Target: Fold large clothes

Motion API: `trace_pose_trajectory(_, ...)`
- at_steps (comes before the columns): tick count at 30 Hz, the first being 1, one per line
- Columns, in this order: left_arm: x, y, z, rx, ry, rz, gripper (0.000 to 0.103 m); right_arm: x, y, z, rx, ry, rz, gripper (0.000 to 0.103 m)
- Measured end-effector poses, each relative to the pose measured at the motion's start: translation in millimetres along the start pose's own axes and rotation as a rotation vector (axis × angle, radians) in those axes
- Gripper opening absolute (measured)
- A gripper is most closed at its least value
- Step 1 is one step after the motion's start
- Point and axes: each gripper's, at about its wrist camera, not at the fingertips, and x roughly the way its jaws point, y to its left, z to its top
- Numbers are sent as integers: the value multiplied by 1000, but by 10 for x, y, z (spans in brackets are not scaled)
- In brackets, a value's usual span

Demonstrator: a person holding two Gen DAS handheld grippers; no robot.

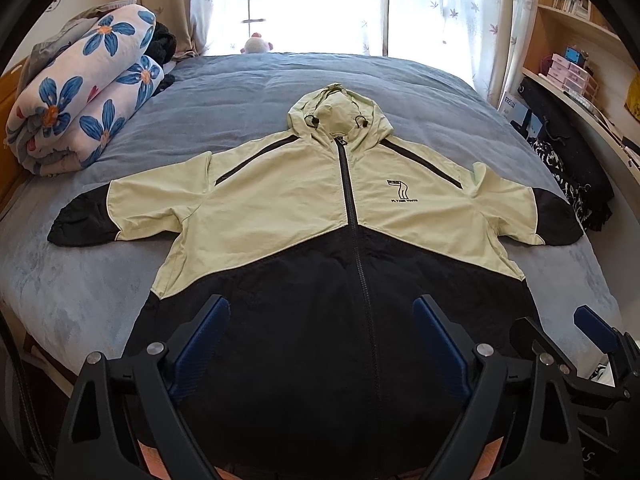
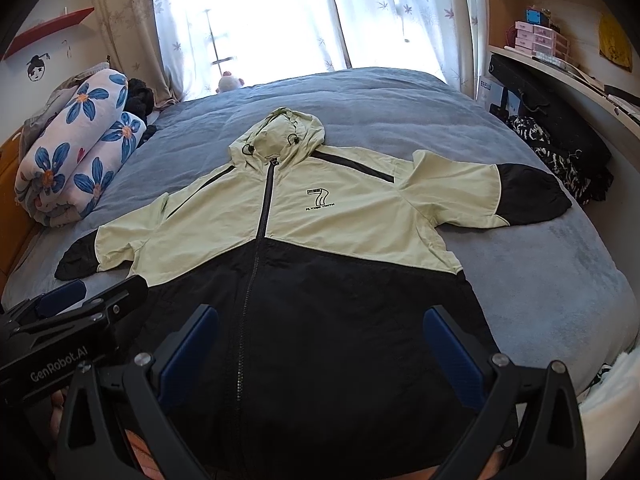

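A pale green and black hooded jacket (image 1: 280, 204) lies flat, front up and zipped, on the grey-blue bed (image 1: 248, 88), sleeves spread to both sides and hood toward the window. It also shows in the right wrist view (image 2: 340, 224). My left gripper (image 1: 320, 312) is open and empty, held above the jacket's black lower part. My right gripper (image 2: 320, 320) is open and empty over the same hem area. The right gripper also shows at the left wrist view's lower right (image 1: 560, 332); the left gripper shows at the right wrist view's lower left (image 2: 96, 296).
A rolled floral blanket (image 1: 84, 100) lies at the bed's far left. A pink plush toy (image 1: 256, 45) sits at the head by the curtained window. A dark patterned garment (image 1: 568, 176) hangs at the right edge below a curved desk (image 1: 592, 120) with shelves.
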Motion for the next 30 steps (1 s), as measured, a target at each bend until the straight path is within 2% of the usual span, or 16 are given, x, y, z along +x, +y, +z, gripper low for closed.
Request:
trace_pose_trajectory(11, -5, -22, -13, 12, -8, 30, 91, 21, 16, -21, -1, 5, 0, 103)
trace_pose_trajectory(30, 36, 0, -32, 9, 17, 28, 91, 43, 17, -40, 4, 11, 4, 103)
